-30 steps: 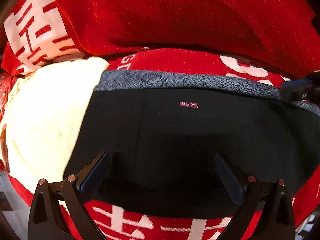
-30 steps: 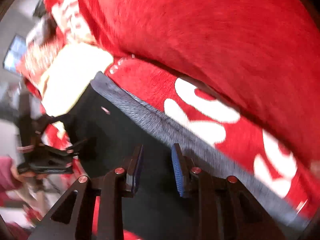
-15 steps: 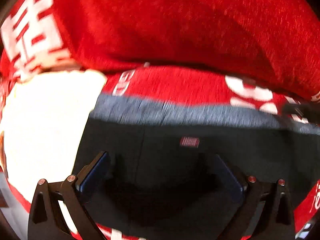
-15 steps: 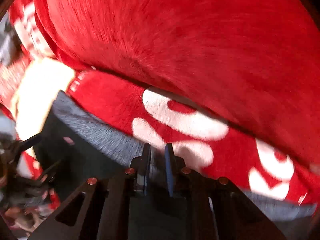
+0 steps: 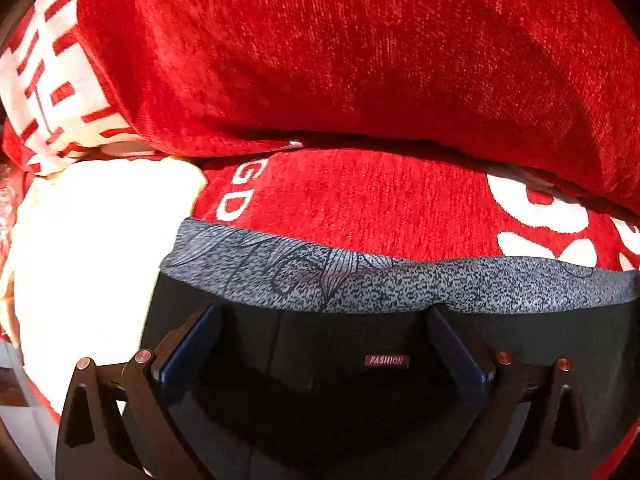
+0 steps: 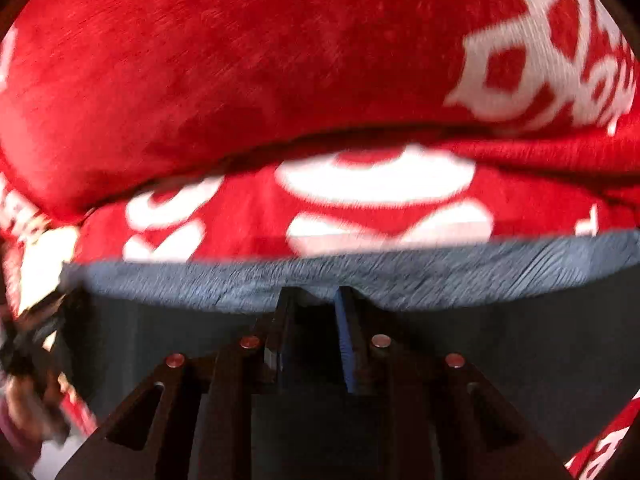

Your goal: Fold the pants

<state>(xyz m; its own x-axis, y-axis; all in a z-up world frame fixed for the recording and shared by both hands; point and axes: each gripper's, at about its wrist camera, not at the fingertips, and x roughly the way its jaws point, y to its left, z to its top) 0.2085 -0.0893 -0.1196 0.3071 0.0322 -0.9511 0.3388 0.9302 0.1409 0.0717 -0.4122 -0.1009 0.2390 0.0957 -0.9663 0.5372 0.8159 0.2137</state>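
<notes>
A plush red blanket [image 5: 360, 208] with white woven lettering covers the surface in both views, its pile ribbed and fuzzy. A thick fold of the same red cloth bulges across the upper half of each frame, throwing a dark crease where it overhangs the flat part below. At the left of the left wrist view lies a smooth cream-white cloth [image 5: 88, 248], washed out by bright light.

The pants [image 5: 320, 380] lie flat across the lower half of both frames: matte black fabric topped by a speckled grey waistband [image 5: 400, 284] with fine dark line drawings, curving as a band from left to right. A small dark red "FASHION" label [image 5: 386, 360] sits on the black cloth just below the waistband.

The left claw [image 5: 326, 320] stands wide open at the bottom of its frame, its blue-padded fingers spread above the black fabric on either side of the label, pressing nothing.

The right claw [image 6: 314, 300], in a blurred view, has its jaws narrowed to a slim gap, tips at the lower edge of the waistband; whether cloth is pinched between them I cannot tell. The left claw shows as a dark smear at that frame's lower left.
</notes>
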